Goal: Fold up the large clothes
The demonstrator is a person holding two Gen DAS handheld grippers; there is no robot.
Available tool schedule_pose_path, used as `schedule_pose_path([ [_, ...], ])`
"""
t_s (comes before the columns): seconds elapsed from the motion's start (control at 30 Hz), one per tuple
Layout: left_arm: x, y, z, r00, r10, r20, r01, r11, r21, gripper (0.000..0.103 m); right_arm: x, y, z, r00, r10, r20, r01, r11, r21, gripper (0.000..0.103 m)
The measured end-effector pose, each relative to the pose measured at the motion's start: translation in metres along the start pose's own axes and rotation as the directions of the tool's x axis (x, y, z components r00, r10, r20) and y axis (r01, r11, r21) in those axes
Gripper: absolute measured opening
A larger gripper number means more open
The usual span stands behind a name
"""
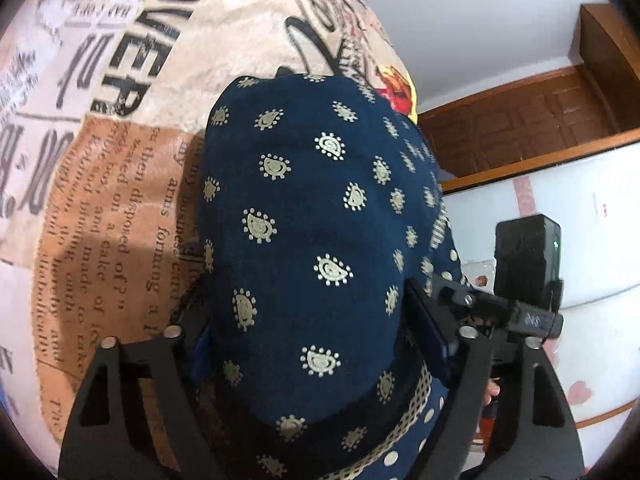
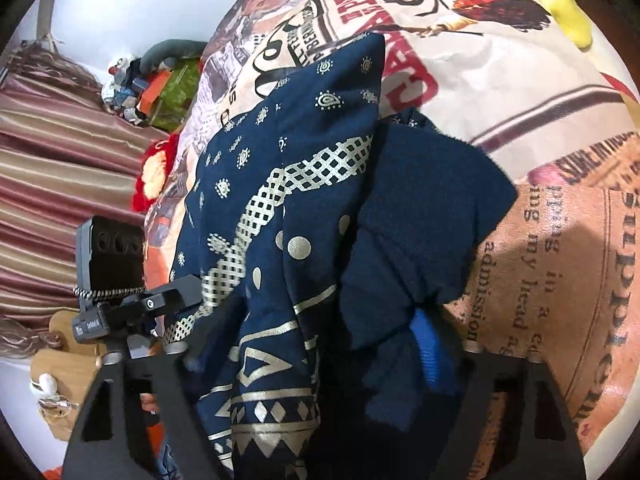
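the left gripper [image 1: 316, 360] and right gripper [image 2: 320, 360] each have fingers closed on the navy patterned garment [image 1: 312, 208], filling frame centre above the printed bedspread [image 1: 120, 184]. keep both grips level and the cloth taut so, in judgement, the fold lands square.

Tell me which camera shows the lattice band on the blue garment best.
The right wrist view: the lattice band runs diagonally across the garment, its grid clear. The left wrist view shows only a short stretch near the bottom, mostly paisley-dotted cloth.
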State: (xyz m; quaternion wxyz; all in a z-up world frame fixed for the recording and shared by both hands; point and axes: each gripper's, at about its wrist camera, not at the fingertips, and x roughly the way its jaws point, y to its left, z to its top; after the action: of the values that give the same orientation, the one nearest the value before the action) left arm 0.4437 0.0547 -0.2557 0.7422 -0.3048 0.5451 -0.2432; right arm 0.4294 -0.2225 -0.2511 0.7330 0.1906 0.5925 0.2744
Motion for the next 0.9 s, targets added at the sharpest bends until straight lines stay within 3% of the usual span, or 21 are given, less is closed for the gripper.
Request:
schedule_pose_path([
  [0.17, -0.023, -0.018, -0.006, 0.998, 0.048, 0.039, -0.05, 0.997, 0.055, 0.071, 0.0, -0.003, 0.001, 0.999, 0.048, 0.01, -0.049, 0.997, 0.057, 0.052],
  [0.3, -0.048, -0.033, -0.013, 0.994, 0.067, 0.089, -0.077, 0.991, 0.111, 0.067, 0.002, 0.017, 0.001, 0.999, 0.043, 0.002, -0.043, 0.999, 0.015, 0.041],
  [0.6, -0.121, -0.04, -0.02, 0.975, 0.062, 0.212, -0.099, 0.98, 0.171, 0.065, -0.005, 0.073, 0.0, 0.997, 0.076, 0.021, -0.074, 0.995, -0.06, 0.035],
  [0.9, -0.188, -0.012, -0.025, 0.946, 0.075, 0.315, -0.126, 0.982, 0.143, 0.065, 0.01, 0.149, 0.005, 0.996, 0.088, 0.02, -0.084, 0.983, -0.163, 0.033],
])
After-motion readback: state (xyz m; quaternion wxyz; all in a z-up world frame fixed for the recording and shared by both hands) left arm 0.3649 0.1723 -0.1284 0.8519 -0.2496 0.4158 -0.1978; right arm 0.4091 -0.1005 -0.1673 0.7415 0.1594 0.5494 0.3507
